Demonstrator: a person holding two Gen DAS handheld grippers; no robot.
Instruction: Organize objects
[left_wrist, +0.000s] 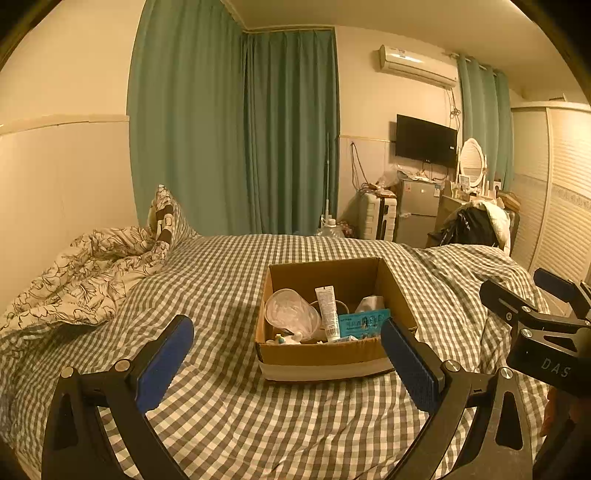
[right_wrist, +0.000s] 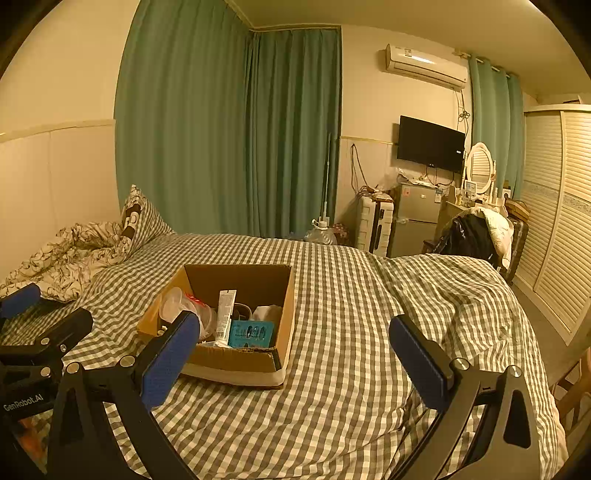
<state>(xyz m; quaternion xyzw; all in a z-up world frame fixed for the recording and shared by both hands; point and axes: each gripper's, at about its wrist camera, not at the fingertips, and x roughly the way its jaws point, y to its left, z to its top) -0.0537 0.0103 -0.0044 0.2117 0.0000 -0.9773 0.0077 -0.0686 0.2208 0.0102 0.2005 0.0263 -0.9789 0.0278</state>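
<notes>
An open cardboard box (left_wrist: 325, 356) (right_wrist: 240, 360) sits on the checked bed. Inside it are a clear plastic cup (left_wrist: 291, 310) (right_wrist: 181, 304), a white tube (left_wrist: 328, 312) (right_wrist: 225, 314), a teal packet (left_wrist: 364, 322) (right_wrist: 251, 332) and a white crumpled item (left_wrist: 370, 304). My left gripper (left_wrist: 288, 365) is open and empty, just in front of the box. My right gripper (right_wrist: 295, 363) is open and empty, to the right of the box and in front of it. Each gripper shows at the other view's edge: the right one (left_wrist: 532, 295) and the left one (right_wrist: 48, 306).
The grey checked bed cover (left_wrist: 229, 413) (right_wrist: 340, 387) spreads all around the box. A floral quilt (left_wrist: 81, 273) and a pillow (left_wrist: 166, 218) lie at the far left. Beyond the bed stand a fridge (right_wrist: 415, 218), a chair with clothes (right_wrist: 476, 232) and a wardrobe (right_wrist: 554, 221).
</notes>
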